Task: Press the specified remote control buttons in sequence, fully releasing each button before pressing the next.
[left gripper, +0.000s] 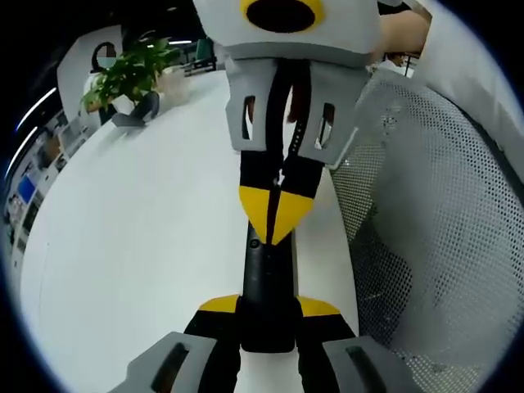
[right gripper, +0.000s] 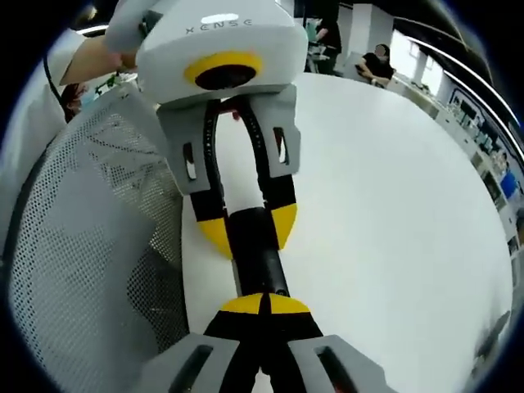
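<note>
A slim black remote (left gripper: 266,282) hangs over the white table (left gripper: 147,229), near its edge. My left gripper (left gripper: 268,307) is shut on the remote, one yellow-tipped jaw on each long side. My right gripper (left gripper: 274,214) comes in from the far side, shut, its joined yellow tips pointing down onto the remote's far end beside a small round button (left gripper: 255,243). In the right gripper view, the right gripper (right gripper: 264,304) has its tips pressed together over the remote (right gripper: 260,260). Beyond it, the left gripper (right gripper: 250,229) clamps the remote's other end.
A white mesh chair back (left gripper: 434,205) (right gripper: 82,246) stands close beside the table edge. A potted plant (left gripper: 131,74) and a dark object sit at the far end of the table (right gripper: 393,205). People sit at desks (right gripper: 377,61) in the background.
</note>
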Demonstrator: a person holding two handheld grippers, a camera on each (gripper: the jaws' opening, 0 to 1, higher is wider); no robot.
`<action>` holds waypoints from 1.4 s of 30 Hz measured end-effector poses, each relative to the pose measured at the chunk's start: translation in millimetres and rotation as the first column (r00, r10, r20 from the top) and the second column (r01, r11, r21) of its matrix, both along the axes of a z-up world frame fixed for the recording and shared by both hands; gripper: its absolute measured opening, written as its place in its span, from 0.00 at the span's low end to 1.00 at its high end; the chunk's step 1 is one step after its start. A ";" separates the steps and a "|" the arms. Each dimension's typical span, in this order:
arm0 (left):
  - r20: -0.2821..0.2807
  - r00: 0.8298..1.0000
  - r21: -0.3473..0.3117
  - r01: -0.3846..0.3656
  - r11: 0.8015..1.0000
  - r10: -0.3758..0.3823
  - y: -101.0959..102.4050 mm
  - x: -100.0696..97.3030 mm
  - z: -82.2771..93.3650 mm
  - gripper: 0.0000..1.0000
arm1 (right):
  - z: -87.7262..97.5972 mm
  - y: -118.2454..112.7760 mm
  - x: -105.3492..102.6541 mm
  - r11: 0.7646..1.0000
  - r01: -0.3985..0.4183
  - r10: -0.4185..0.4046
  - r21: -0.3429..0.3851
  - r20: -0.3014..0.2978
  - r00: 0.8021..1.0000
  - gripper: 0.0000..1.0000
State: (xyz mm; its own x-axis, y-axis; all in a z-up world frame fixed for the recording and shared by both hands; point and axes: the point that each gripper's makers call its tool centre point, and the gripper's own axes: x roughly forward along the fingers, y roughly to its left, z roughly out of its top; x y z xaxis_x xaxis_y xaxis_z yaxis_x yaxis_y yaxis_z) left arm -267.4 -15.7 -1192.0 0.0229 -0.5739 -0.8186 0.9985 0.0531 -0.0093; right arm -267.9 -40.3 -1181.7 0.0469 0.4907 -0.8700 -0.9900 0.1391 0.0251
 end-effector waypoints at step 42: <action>-0.020 1.000 -0.030 -0.015 0.999 0.014 -0.2 0.3 0.8 0.24 | -5.5 1.1 16.6 0.993 0.088 -0.098 -0.082 -0.135 0.986 0.00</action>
